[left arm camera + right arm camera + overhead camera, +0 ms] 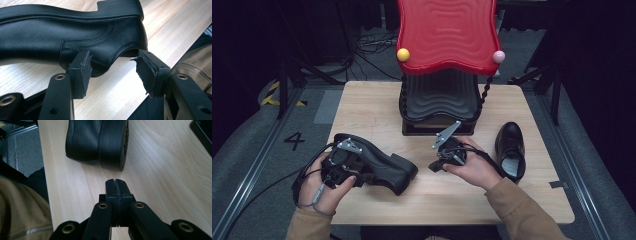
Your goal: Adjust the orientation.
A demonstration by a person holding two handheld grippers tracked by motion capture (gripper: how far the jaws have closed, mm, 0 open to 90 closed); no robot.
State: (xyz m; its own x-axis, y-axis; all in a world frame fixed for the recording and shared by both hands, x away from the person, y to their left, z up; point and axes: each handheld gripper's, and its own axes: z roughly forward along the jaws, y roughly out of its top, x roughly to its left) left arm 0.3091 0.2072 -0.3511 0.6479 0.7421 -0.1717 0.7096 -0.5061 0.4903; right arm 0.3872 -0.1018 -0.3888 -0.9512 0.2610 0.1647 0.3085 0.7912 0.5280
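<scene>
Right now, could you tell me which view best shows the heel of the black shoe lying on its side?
The left gripper view: the heel is close and sharp beyond the open jaws. The high view shows it small; the right gripper view shows it end-on.

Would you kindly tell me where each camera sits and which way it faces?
High view: above the person's side, looking forward and down at the wooden table; both hands with a hand-held gripper each.
Left gripper view: rides the left hand-held gripper, open jaws toward the black leather shoe lying on its side.
Right gripper view: rides the right hand-held gripper, shut jaws toward that shoe's heel; tan sleeve.
Shared: that same shoe.
</scene>
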